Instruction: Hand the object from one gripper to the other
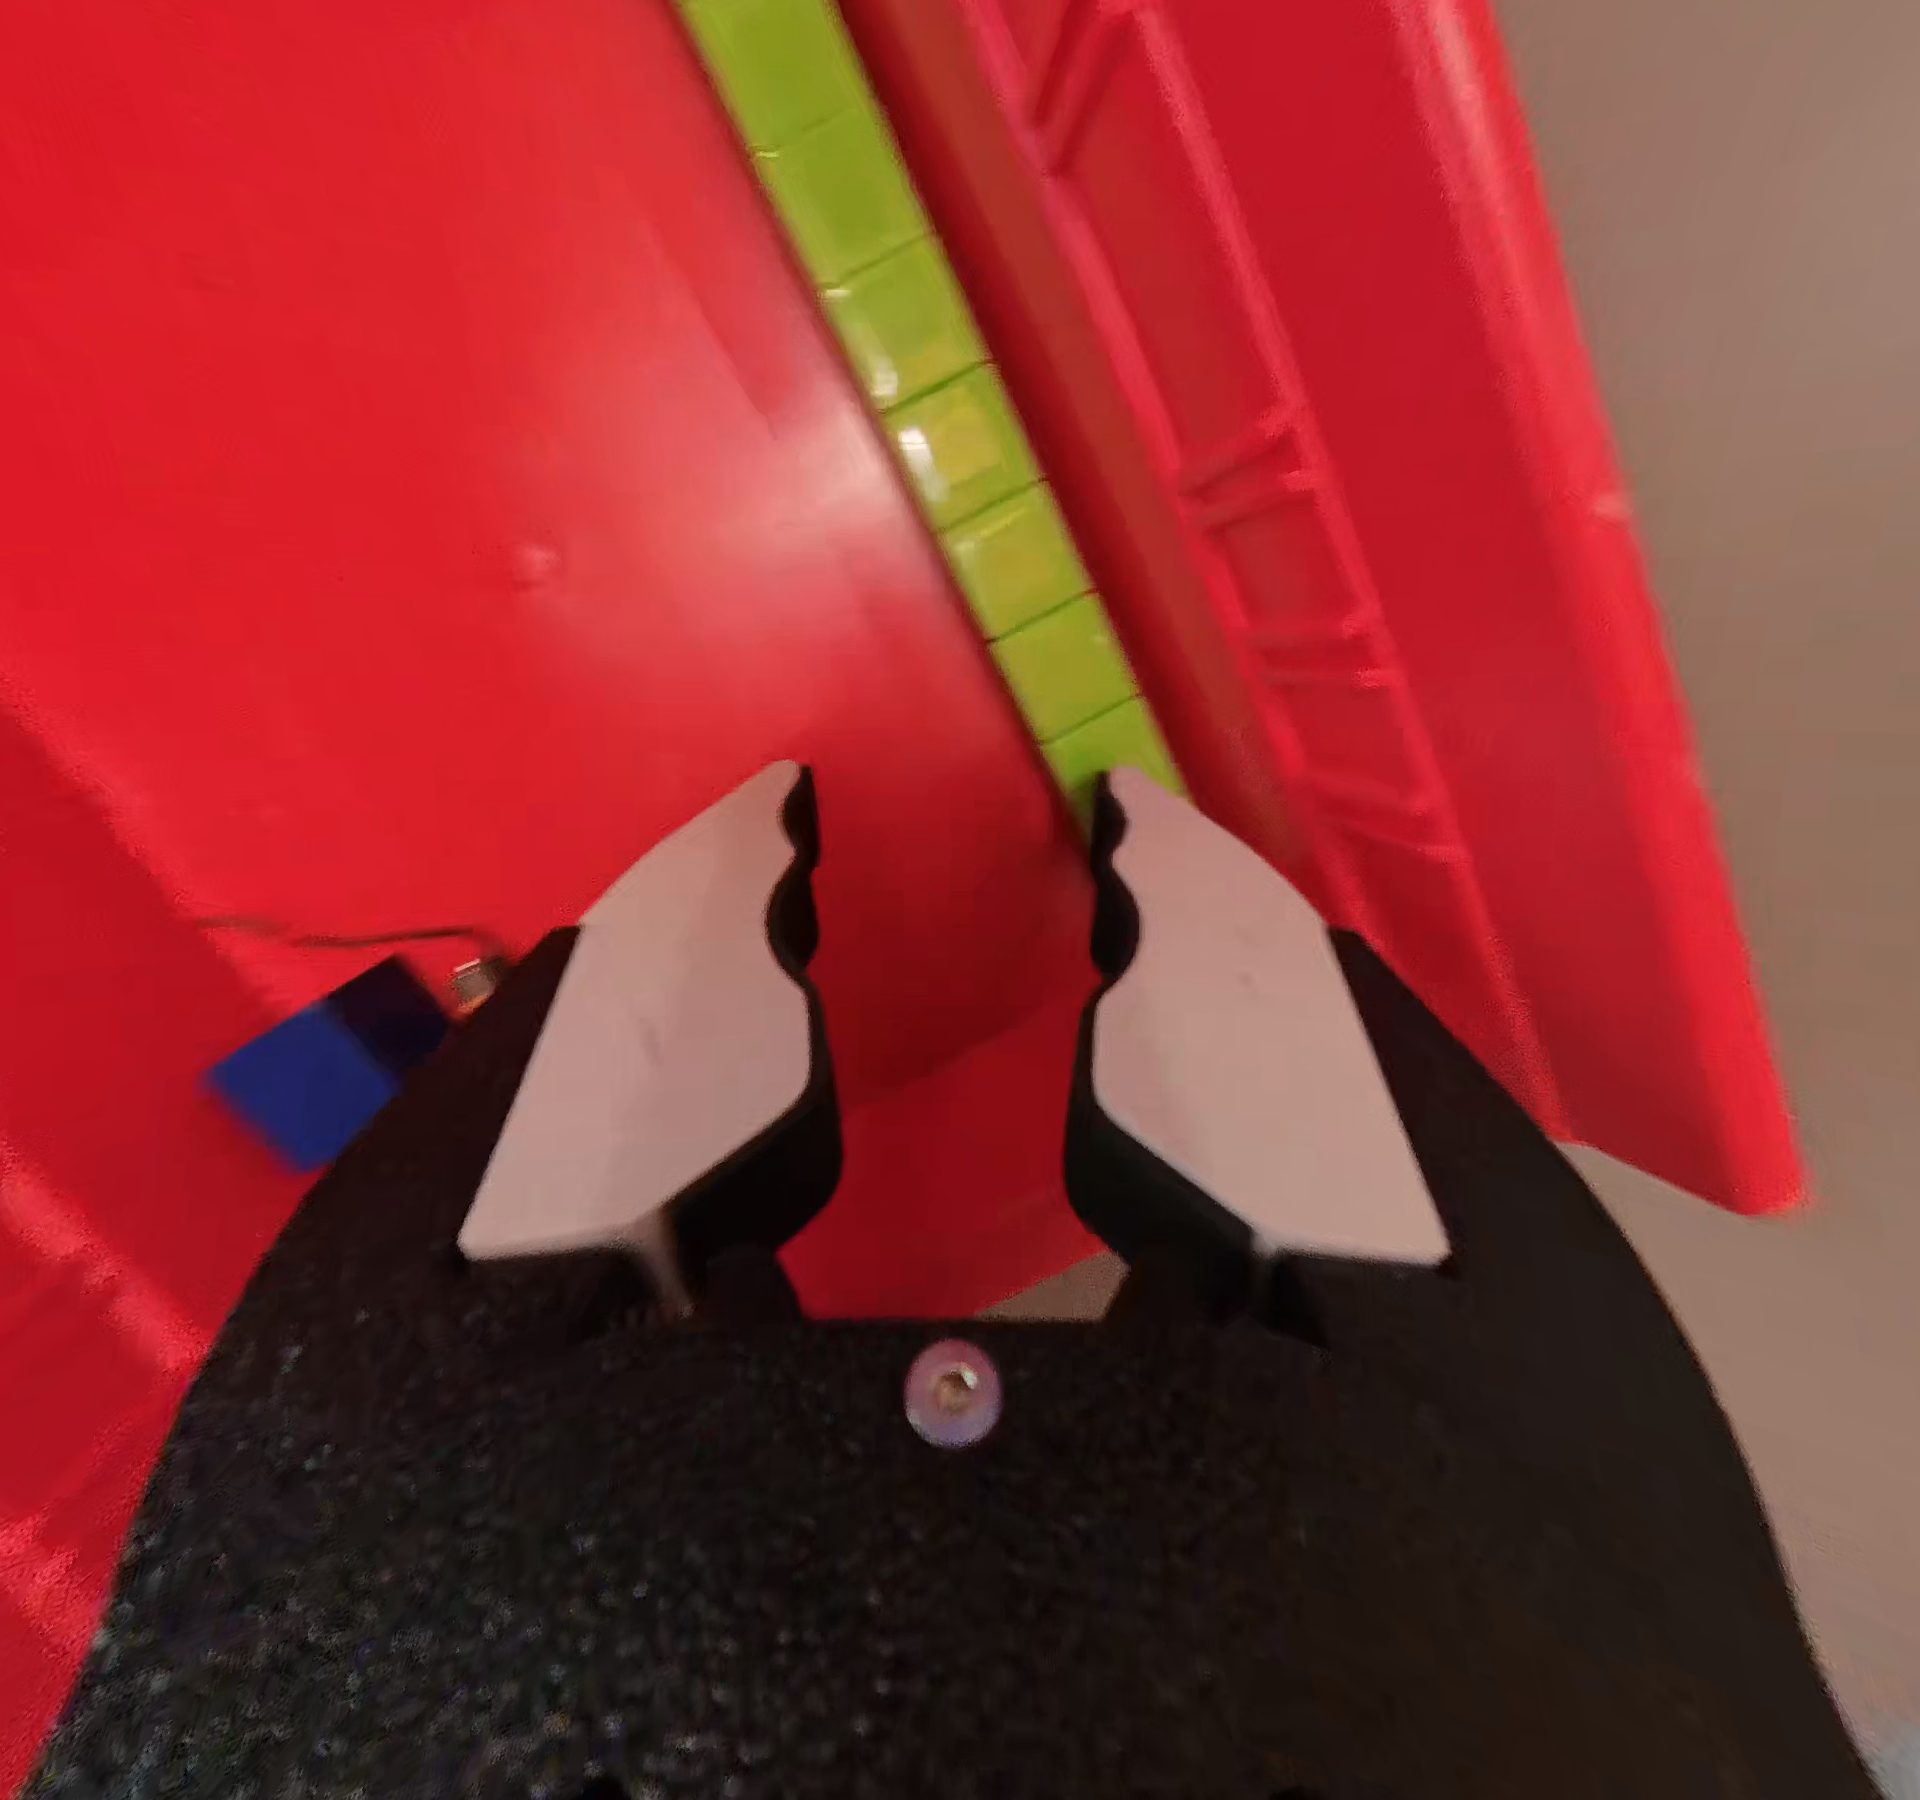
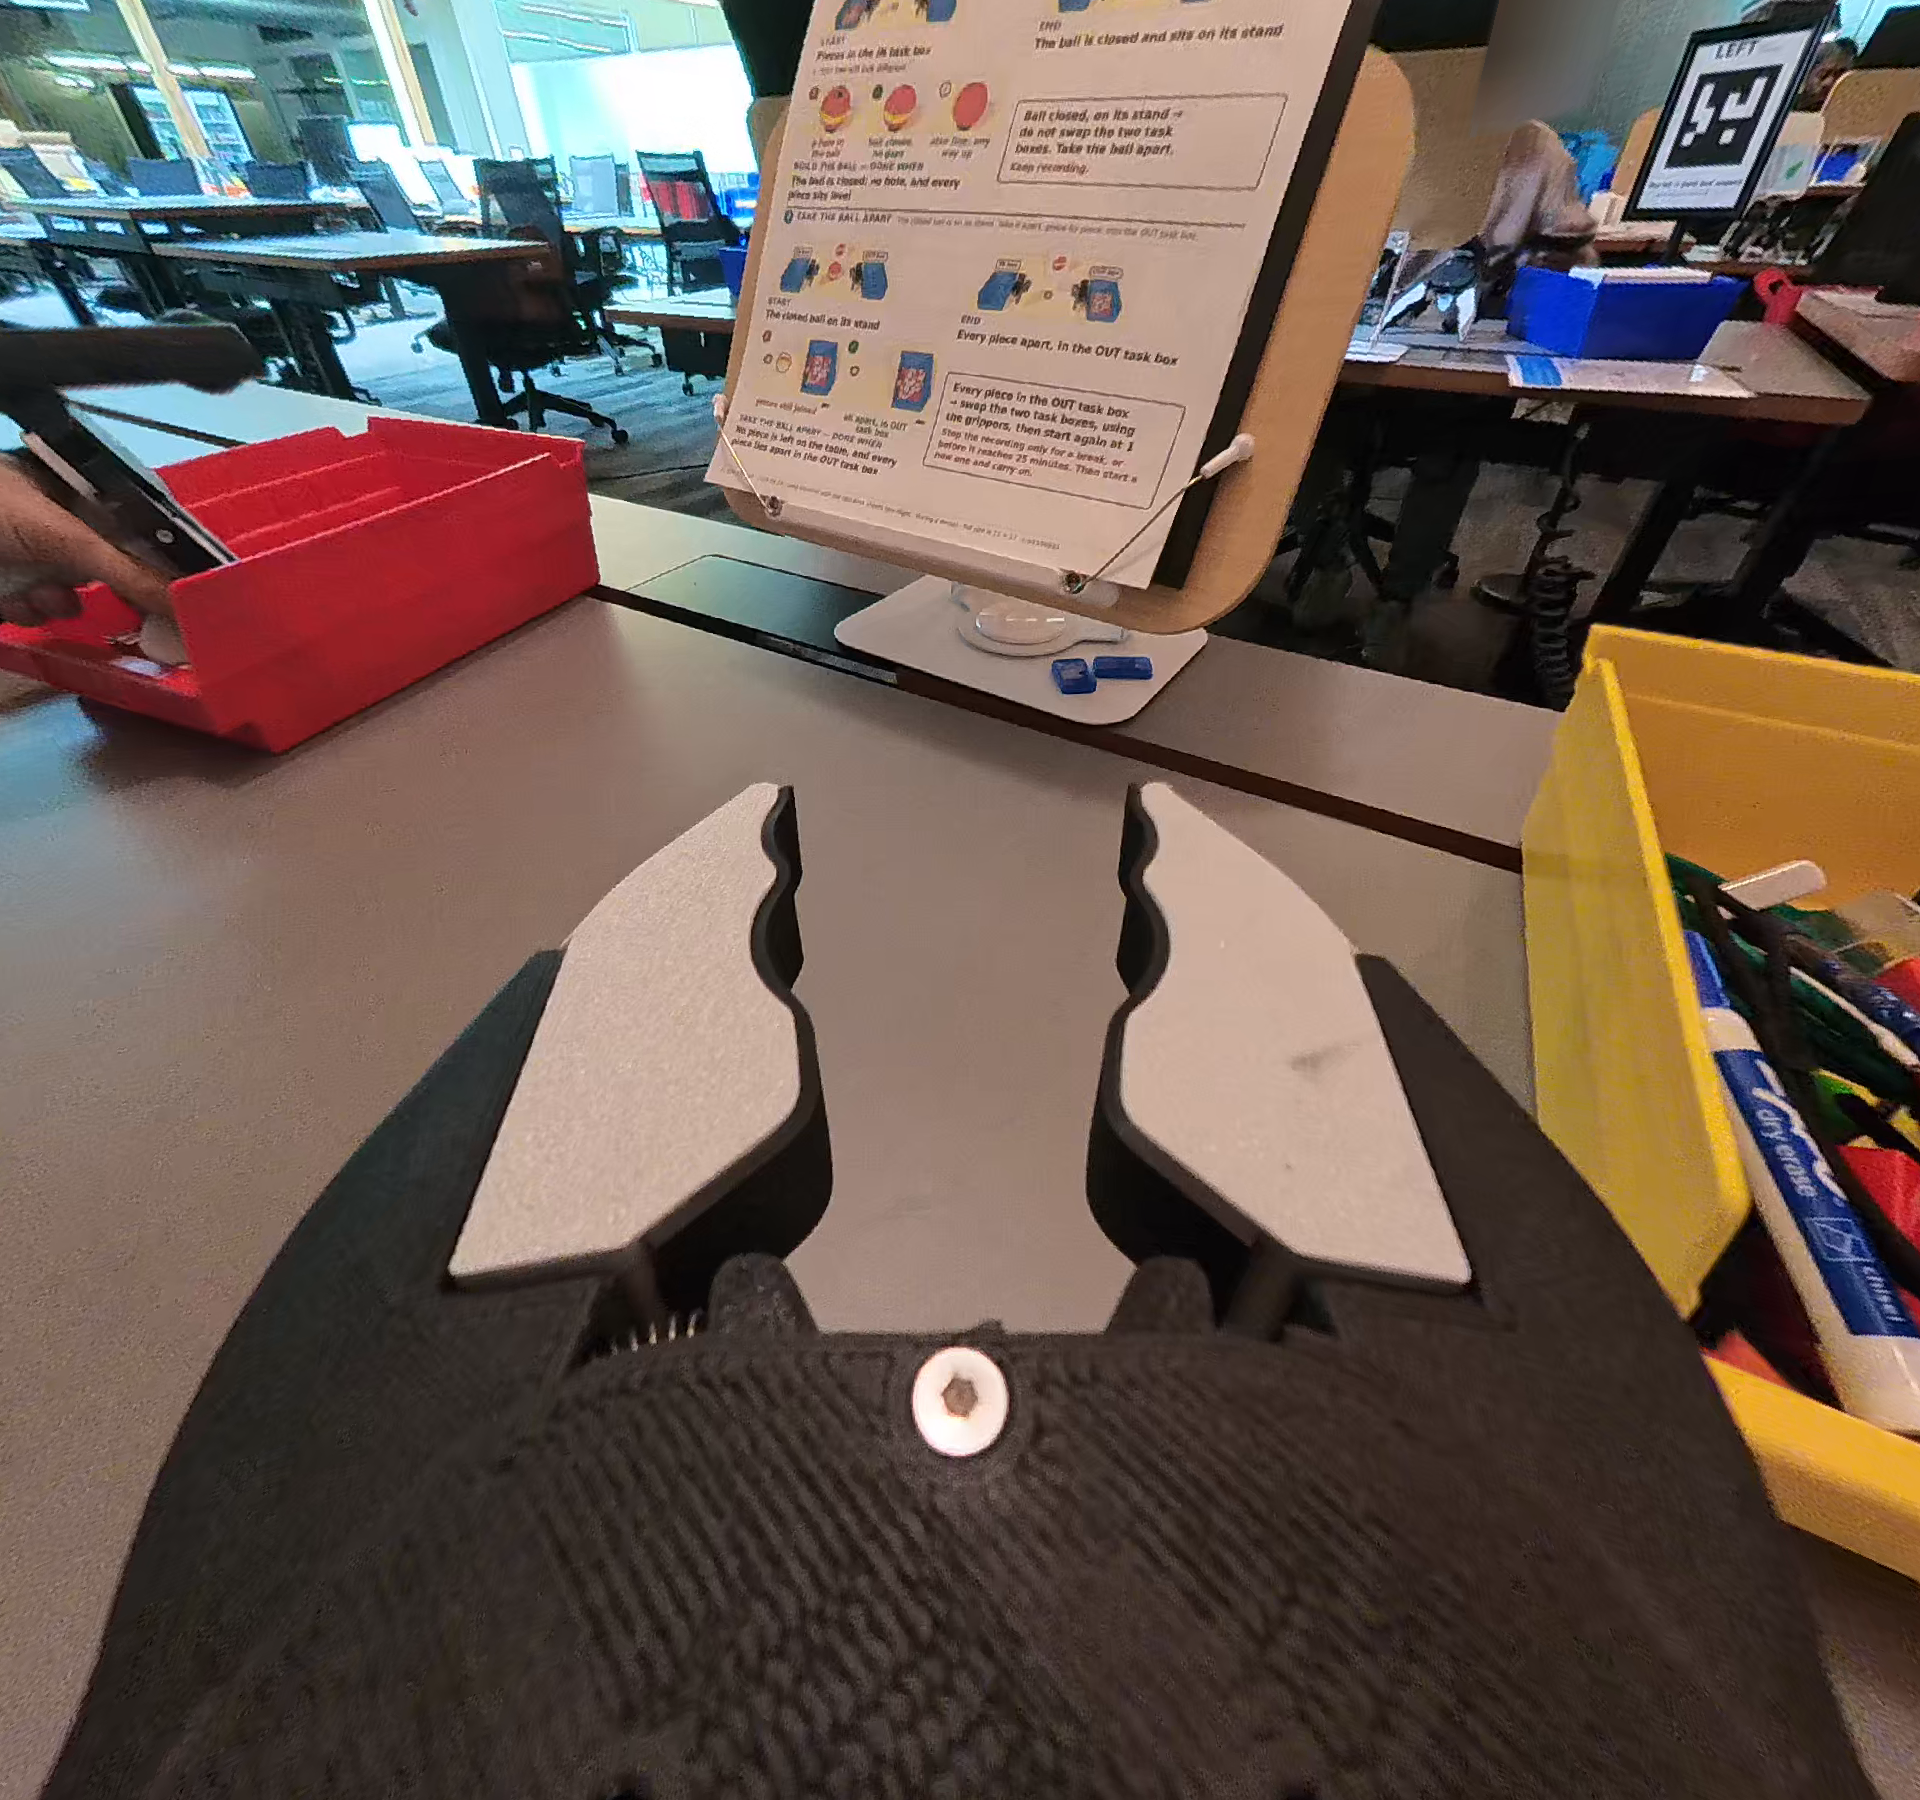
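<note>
Red bin (image 1: 416, 400) fills the left wrist view; left gripper (image 1: 956, 794) hangs inside it, jaws parted about halfway, holding nothing. Green strip (image 1: 935, 379), segmented into glossy squares, lies along the bin's inner wall, its near end just beside the right jaw tip. Likely the object, though I cannot tell for sure. Small blue block (image 1: 312, 1075) sits lower left. Right gripper (image 2: 961, 794) hovers over the grey worktop (image 2: 312, 919), jaws parted, empty; yellow bin (image 2: 1621, 1023) at its right. Step: pick up. Advice: shift right, straddle the strip across its narrow width, close squarely before lifting.
</note>
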`<action>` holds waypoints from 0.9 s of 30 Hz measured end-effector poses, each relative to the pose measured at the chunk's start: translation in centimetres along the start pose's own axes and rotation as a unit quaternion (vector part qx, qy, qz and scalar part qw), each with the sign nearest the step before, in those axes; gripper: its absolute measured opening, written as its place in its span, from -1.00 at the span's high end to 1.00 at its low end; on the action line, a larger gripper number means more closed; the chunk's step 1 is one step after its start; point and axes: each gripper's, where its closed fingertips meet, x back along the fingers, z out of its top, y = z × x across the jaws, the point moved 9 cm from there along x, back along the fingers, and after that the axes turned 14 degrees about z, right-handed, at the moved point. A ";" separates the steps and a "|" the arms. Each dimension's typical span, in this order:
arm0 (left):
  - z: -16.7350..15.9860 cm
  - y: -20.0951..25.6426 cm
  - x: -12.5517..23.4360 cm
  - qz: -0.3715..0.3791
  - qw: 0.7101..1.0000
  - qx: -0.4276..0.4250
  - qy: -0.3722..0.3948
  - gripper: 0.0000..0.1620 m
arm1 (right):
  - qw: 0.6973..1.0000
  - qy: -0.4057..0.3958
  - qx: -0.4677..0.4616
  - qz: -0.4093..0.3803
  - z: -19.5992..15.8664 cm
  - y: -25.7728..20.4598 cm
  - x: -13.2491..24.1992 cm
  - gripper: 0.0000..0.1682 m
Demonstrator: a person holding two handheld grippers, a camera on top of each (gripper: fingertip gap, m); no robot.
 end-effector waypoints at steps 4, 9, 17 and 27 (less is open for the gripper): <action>-0.4 -1.2 0.3 0.064 0.998 -0.019 -0.005 0.43 | 1.000 -0.003 0.001 0.006 -0.3 0.0 -0.1 0.30; 0.6 -0.1 1.5 -0.078 0.995 0.043 0.048 0.36 | 1.000 -0.002 0.001 0.002 -0.5 0.3 0.4 0.30; 0.9 1.2 -0.8 -0.071 0.997 -0.017 -0.037 0.48 | 1.000 0.003 -0.002 0.002 -0.7 0.3 1.2 0.30; 0.6 0.0 -0.7 -0.014 0.999 0.015 -0.050 0.25 | 1.000 0.000 -0.005 0.001 -1.1 0.4 1.7 0.29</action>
